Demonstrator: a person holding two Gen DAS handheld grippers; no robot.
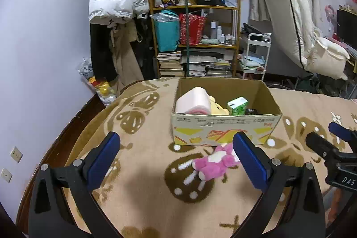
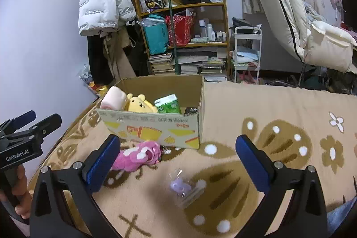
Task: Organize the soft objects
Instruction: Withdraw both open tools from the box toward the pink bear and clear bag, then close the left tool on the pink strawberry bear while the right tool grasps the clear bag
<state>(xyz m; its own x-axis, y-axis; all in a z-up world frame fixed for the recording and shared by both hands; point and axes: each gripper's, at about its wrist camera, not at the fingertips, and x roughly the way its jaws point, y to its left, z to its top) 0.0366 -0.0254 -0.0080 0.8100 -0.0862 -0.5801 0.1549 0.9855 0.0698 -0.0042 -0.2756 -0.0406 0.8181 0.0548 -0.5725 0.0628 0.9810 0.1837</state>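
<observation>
A cardboard box (image 1: 225,126) stands on the bed, on a tan blanket (image 2: 267,108) with brown flower patterns, toward its far edge. Inside lie a pink roll-shaped cushion (image 1: 194,102), a yellow bear plush (image 2: 140,103), a green tissue pack (image 2: 168,104) and a small dark item at the right end. Two soft things are not yet in: a pink plush (image 2: 136,156) lying just in front of the box's near wall, and a small purple toy in a clear wrapper (image 2: 181,187) nearer the bed's near edge.

The left tool (image 1: 176,153) has its jaws spread wide with nothing between the pads; the pink plush shows partly behind its right finger. The right tool (image 2: 178,154) is likewise wide open and empty, with the wrapped purple toy lying on the blanket below the gap.

The next pick looks like either leftover. For the plush, the left tool should come down over its body, not a limb, and close until the pile compresses. The wrapper is slippery and crinkly, so the right tool should straddle the toy's bulk and squeeze firmly before lifting over the box wall.
</observation>
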